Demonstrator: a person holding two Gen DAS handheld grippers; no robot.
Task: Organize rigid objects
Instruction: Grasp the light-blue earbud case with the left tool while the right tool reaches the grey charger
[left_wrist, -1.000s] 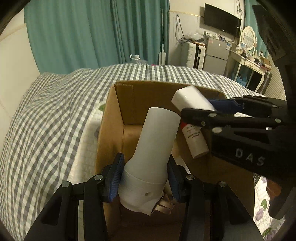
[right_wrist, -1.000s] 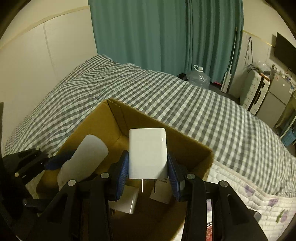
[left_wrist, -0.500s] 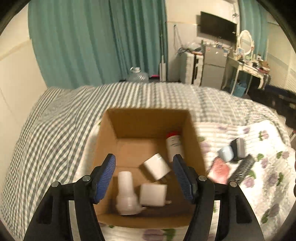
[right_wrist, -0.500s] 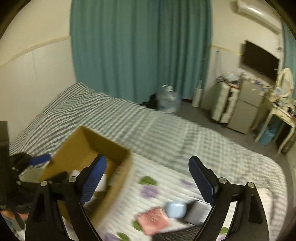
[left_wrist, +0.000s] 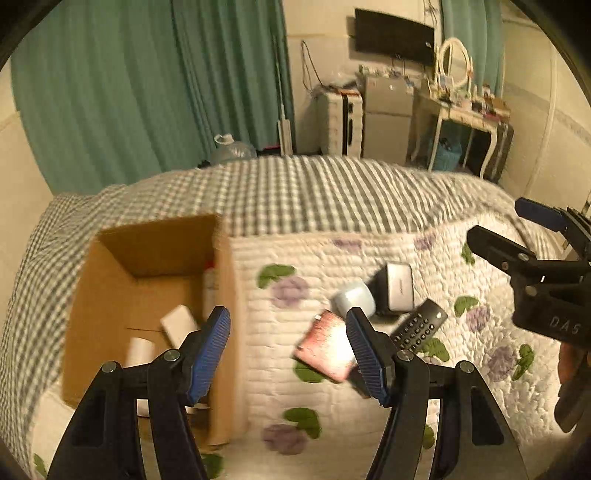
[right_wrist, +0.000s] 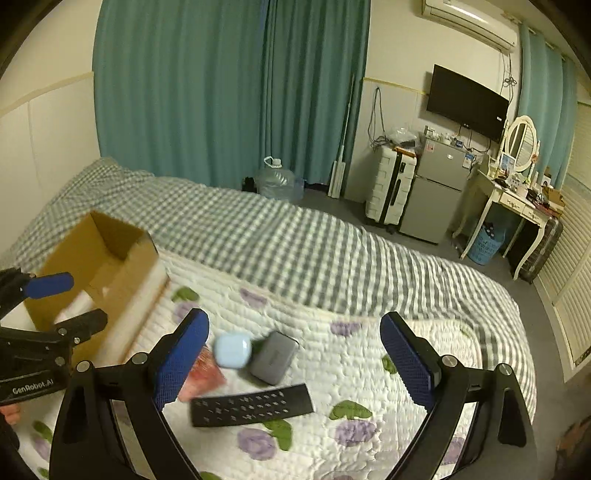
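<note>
Both of your grippers are spread wide with nothing between the pads, which suits a reach for the next item rather than a carry. Your left gripper (left_wrist: 288, 347) sits low in the left wrist view, straddling the near right wall of the cardboard box (left_wrist: 225, 295), so it is placed between the box and the loose pile. The box fills the left of that frame and already holds a few white pieces (left_wrist: 179, 326) on its floor; blur hides what they are.

The things left to sort lie together on the quilt (right_wrist: 369, 354) in the lower middle of the right wrist view: a pale blue case (right_wrist: 233, 349), a grey box (right_wrist: 273, 356) touching it on the right, a pink packet (right_wrist: 203, 376) partly behind the left pad, and a black remote (right_wrist: 251, 404) lying flat in front. Your right gripper (right_wrist: 295, 365) frames that cluster, and I judge the remote the easiest grab, since it sits nearest and apart from the others.
</note>
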